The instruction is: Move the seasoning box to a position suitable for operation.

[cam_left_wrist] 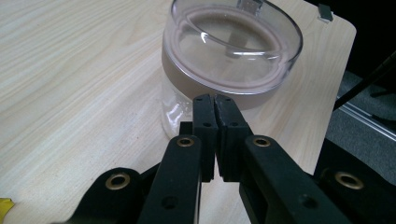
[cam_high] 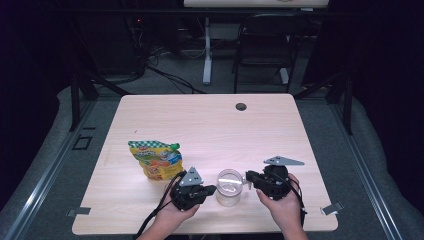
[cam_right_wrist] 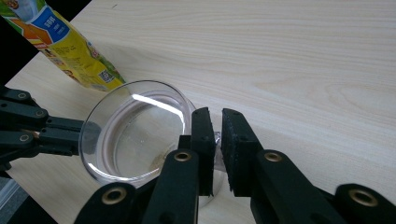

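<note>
A clear glass jar [cam_high: 229, 187] with a clear round lid [cam_left_wrist: 229, 51] stands near the table's front edge, between both grippers. My left gripper [cam_high: 214, 189] is shut with nothing in it, and its tips [cam_left_wrist: 215, 100] sit right against the jar's side wall. From the other side, my right gripper [cam_high: 247, 177] reaches the jar. Its jaws [cam_right_wrist: 215, 116] are pressed on the edge of the lid [cam_right_wrist: 135, 130], with a shiny bit of rim between them. A yellow and green food pouch [cam_high: 155, 159] lies flat to the left of the jar.
The light wooden table [cam_high: 200, 120] has a cable hole [cam_high: 241, 106] at the back. Its front right corner [cam_left_wrist: 336, 28] lies just past the jar. A dark chair [cam_high: 265, 45] and a desk leg stand on the floor behind. The pouch's end [cam_right_wrist: 60, 42] lies close behind the jar.
</note>
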Action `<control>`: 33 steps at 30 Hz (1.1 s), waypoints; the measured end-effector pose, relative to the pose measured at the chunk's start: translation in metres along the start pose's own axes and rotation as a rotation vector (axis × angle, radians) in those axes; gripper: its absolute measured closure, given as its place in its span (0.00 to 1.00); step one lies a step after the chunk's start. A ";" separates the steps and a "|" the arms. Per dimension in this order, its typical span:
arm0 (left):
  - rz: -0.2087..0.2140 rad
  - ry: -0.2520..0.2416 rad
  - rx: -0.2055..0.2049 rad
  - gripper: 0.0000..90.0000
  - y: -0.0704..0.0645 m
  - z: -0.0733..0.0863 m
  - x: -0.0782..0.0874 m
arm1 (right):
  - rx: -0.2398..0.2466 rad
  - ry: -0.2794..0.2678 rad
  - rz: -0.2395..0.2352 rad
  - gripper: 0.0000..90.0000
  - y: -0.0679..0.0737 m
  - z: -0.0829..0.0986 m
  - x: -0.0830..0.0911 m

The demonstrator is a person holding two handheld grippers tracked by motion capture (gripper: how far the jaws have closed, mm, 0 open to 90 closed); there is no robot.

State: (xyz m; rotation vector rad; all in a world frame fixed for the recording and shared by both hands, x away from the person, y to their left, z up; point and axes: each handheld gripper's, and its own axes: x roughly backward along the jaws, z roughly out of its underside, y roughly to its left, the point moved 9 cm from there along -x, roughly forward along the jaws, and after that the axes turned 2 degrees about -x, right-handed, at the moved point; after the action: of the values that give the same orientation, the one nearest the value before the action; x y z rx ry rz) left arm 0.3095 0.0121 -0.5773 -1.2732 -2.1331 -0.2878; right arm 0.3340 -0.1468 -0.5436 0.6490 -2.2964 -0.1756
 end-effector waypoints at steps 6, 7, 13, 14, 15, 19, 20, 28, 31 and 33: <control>0.000 -0.004 0.015 0.96 0.002 -0.001 0.000 | -0.001 0.001 -0.001 0.93 0.000 0.000 0.000; 0.000 -0.005 0.014 0.96 0.002 -0.001 0.000 | -0.001 0.001 0.000 0.93 0.000 0.000 0.000; 0.022 -0.018 0.033 0.93 0.001 -0.003 0.002 | -0.005 -0.003 -0.004 0.93 0.000 0.000 0.000; 0.027 -0.019 0.042 0.94 0.000 -0.004 0.002 | -0.004 0.001 -0.003 0.93 0.000 0.000 0.000; 0.034 -0.022 0.039 0.95 0.000 -0.005 0.002 | -0.004 0.001 -0.004 0.93 0.000 0.000 0.000; 0.036 -0.033 0.030 0.96 -0.002 -0.008 0.002 | -0.002 -0.001 -0.001 0.93 0.000 0.000 0.000; 0.029 -0.030 0.032 0.96 -0.002 -0.008 0.002 | -0.003 0.000 -0.002 0.93 0.000 0.001 0.000; 0.032 -0.042 -0.031 0.93 -0.002 -0.018 0.003 | -0.029 0.006 -0.027 0.92 -0.006 -0.001 -0.001; 0.039 -0.042 -0.055 0.94 -0.001 -0.021 0.005 | -0.054 0.012 -0.050 0.91 -0.010 -0.002 -0.001; 0.064 -0.053 -0.042 0.94 -0.003 -0.024 0.006 | -0.052 0.014 -0.049 0.91 -0.013 -0.001 0.000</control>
State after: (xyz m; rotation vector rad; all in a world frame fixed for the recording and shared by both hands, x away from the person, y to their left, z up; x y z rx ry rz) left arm 0.3148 0.0035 -0.5543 -1.3842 -2.1359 -0.2754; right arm 0.3402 -0.1574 -0.5467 0.6778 -2.2558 -0.2526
